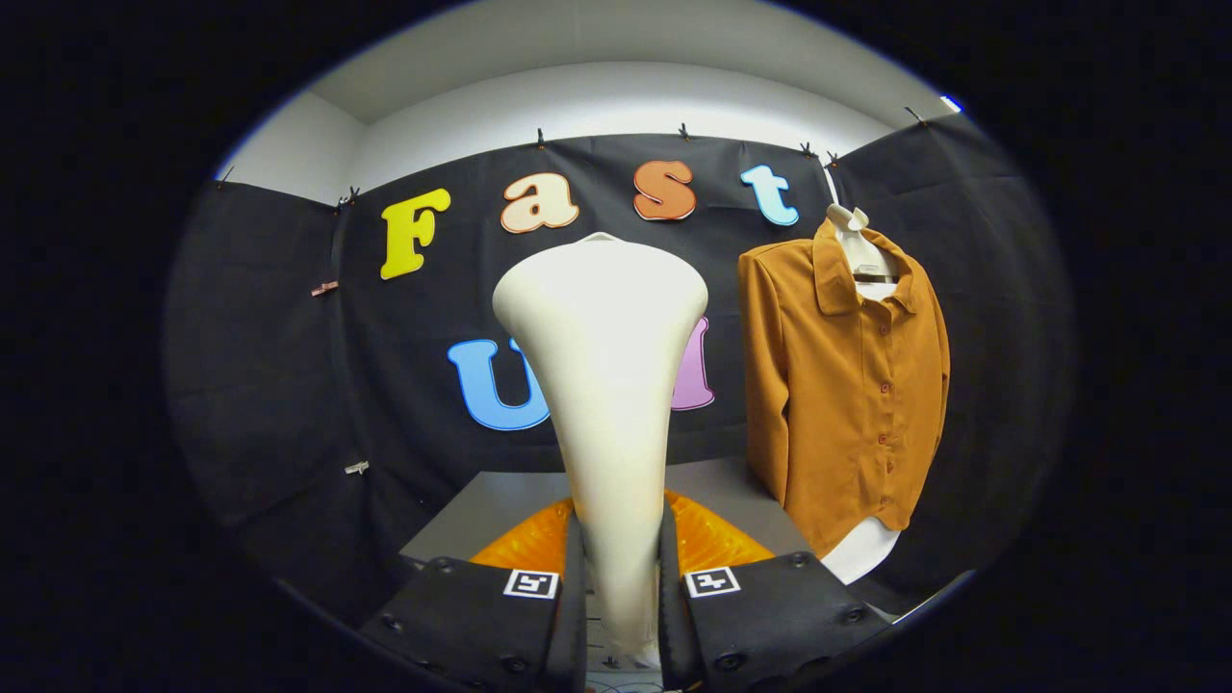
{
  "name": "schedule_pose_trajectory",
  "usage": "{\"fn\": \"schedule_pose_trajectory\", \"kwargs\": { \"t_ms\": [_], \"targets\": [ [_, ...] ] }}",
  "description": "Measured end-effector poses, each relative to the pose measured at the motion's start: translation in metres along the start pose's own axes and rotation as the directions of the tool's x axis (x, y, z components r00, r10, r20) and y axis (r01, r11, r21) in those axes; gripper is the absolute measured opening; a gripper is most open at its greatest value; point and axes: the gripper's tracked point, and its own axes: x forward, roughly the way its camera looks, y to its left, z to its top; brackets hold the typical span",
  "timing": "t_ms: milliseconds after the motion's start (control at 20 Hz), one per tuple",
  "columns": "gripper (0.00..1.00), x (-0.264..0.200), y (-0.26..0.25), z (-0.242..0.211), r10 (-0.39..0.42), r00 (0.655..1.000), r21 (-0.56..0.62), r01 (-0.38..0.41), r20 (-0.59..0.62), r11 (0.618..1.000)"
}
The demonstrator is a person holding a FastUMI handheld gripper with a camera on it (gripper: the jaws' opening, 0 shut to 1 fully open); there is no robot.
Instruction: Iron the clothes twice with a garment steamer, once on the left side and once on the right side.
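I am clamping my gripper on the white garment steamer, which is rising at twelve o'clock, blocking the grey table, while the brown shirt is hanging at two o'clock.

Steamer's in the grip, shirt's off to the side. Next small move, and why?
Probably swing the garment steamer toward the brown shirt and bring its head up to one side of the front. The gripper has both fingers pressed on the steamer's handle, which stands upright. The shirt hangs beyond the fingers, clear of the head, so no steaming can start yet.
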Motion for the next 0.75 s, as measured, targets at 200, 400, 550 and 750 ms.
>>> {"fn": "schedule_pose_trajectory", "kwargs": {
  "t_ms": [200, 400, 550, 750],
  "targets": [
    [0.33, -0.011, 0.013, 0.005, -0.009, 0.999, -0.018, 0.010, 0.031, 1.000],
    [0.33, -0.014, 0.016, 0.009, -0.014, 0.999, -0.024, 0.015, 0.045, 1.000],
    [0.33, -0.014, 0.015, 0.013, -0.014, 0.998, -0.029, 0.016, 0.053, 0.999],
    [0.33, -0.013, 0.014, 0.017, -0.011, 0.998, -0.036, 0.013, 0.058, 0.999]
  ]
}}
